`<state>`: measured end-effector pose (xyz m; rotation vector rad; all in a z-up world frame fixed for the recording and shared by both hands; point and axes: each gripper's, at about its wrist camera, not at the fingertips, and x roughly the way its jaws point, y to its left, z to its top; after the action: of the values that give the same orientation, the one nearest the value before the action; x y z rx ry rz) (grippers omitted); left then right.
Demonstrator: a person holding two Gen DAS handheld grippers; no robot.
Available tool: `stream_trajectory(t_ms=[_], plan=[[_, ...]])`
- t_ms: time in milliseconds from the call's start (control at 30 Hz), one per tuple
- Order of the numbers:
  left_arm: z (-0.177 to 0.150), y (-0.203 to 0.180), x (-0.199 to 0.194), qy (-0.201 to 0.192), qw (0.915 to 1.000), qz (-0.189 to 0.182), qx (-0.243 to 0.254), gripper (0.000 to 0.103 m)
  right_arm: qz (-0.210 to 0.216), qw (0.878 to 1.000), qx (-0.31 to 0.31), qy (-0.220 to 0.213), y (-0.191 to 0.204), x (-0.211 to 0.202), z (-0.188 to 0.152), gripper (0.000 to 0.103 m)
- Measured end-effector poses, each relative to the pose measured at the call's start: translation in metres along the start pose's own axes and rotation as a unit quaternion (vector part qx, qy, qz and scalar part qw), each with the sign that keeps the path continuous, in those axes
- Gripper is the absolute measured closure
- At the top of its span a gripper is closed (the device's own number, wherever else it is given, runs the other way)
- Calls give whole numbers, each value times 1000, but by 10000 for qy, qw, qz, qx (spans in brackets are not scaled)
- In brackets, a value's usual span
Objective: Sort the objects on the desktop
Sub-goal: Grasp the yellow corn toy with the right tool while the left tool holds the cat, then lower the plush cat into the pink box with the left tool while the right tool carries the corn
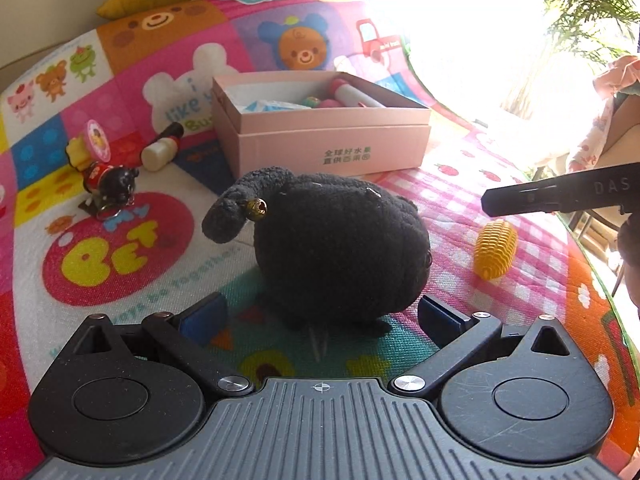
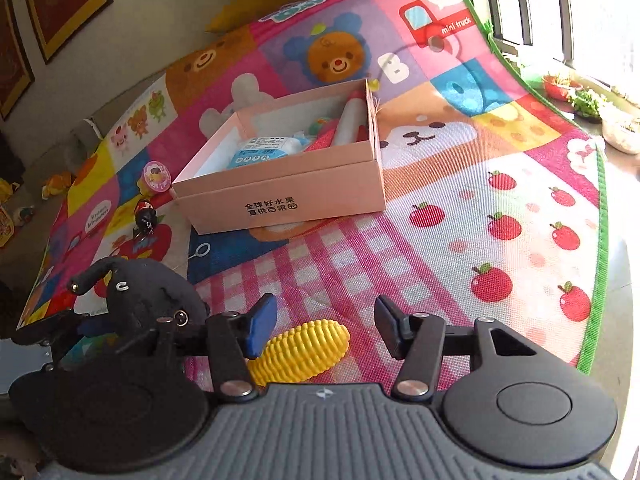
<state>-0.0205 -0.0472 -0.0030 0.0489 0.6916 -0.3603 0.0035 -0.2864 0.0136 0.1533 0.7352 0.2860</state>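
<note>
While I look through the left wrist camera, my left gripper [image 1: 320, 316] has its fingers apart on both sides of the black plush toy [image 1: 340, 248], not yet pressing it, and the pink box [image 1: 332, 148] waits behind on the mat [image 1: 120, 240]. From the right wrist camera, my right gripper [image 2: 326, 330] is open over the yellow corn toy [image 2: 304, 350], which lies partly between the fingers. I judge the grasping step is now; next I must close, lift and carry to the box.
</note>
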Motion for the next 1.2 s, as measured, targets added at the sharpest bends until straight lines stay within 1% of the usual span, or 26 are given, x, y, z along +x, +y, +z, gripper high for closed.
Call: stream_trajectory(t_ms=[33, 100, 233, 333, 433, 600, 767, 867, 900, 1000, 1200], plan=[[0, 0, 0, 1, 10000, 1, 0, 0, -18, 9998, -158, -82, 2, -5, -2, 37], [0, 0, 0, 2, 10000, 2, 1, 0, -26, 9978, -631, -209, 9, -14, -8, 32], [0, 0, 1, 4, 10000, 2, 1, 0, 16, 9902, -1383, -218, 21, -21, -22, 24], [0, 0, 1, 3, 10000, 3, 2, 0, 88, 9832, -1811, -199, 29, -25, -32, 23], [0, 0, 1, 2, 10000, 2, -1, 0, 132, 9786, -2045, -179, 33, -29, -38, 22], [0, 0, 0, 3, 10000, 3, -1, 0, 91, 9765, -2152, 12, 27, -29, -50, 23], [0, 0, 1, 5, 10000, 8, 5, 0, 16, 9800, -1985, 168, 16, -31, -65, 23], [0, 0, 1, 5, 10000, 7, 4, 0, -7, 9839, -1782, 127, 9, -37, -72, 23], [0, 0, 1, 6, 10000, 8, 6, 0, -19, 9851, -1719, 103, 8, -39, -74, 24], [0, 0, 1, 7, 10000, 11, 8, 0, -27, 9874, -1580, 11, 4, -46, -80, 35], [0, 0, 1, 2, 10000, -2, -2, 0, -137, 9879, -1546, -79, 6, -51, -85, 36]])
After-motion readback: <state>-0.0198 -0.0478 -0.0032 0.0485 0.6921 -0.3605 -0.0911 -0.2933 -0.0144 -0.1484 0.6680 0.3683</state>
